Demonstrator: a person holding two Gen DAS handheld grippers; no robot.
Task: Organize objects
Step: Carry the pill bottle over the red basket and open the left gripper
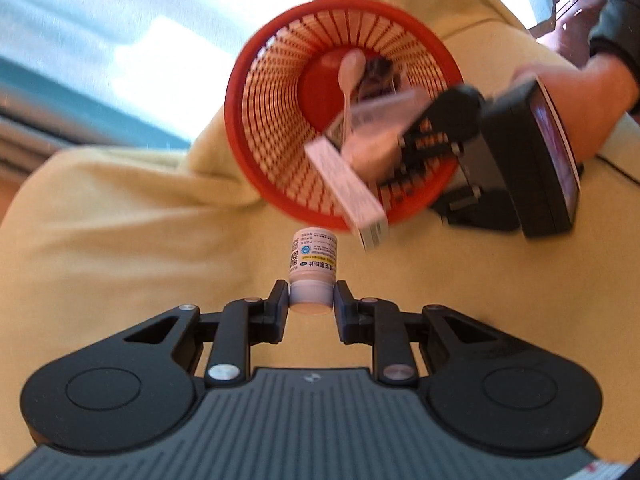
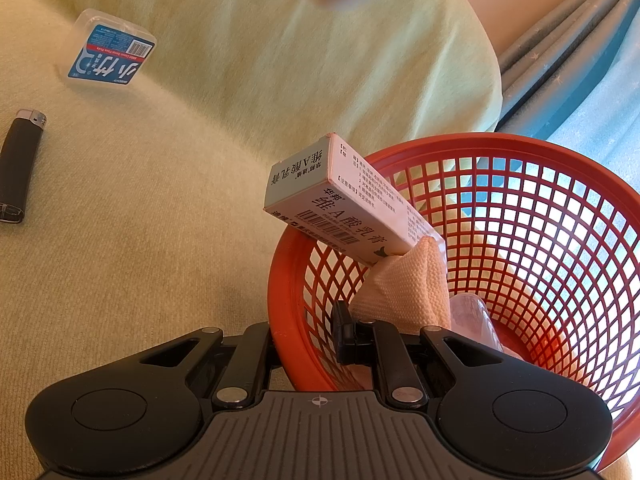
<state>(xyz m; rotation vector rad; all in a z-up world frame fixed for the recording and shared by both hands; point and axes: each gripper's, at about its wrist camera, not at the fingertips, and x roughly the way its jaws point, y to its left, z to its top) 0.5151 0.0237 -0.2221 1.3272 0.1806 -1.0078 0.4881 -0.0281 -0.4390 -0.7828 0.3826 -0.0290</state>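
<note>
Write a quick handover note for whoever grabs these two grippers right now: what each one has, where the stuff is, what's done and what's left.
Left gripper: shut on a small white pill bottle, held short of the red basket.
Right gripper: clamped on the basket rim, one finger inside, one outside, tilting it.
In the basket: ointment box, pale cloth, plastic spoon.
Left on the sofa: black lighter, floss pick box.
Next, probably: drop the bottle in.

basket [image 2: 520, 240]: red plastic lattice, glossy
box [image 2: 340, 204]: printed cardboard, smooth, matt
bottle [image 1: 313, 268]: white plastic, paper label
lighter [image 2: 18, 164]: dark glossy body, metal cap at 12 o'clock
cushion [image 2: 200, 220]: pale yellow cloth, fine matt weave
</note>
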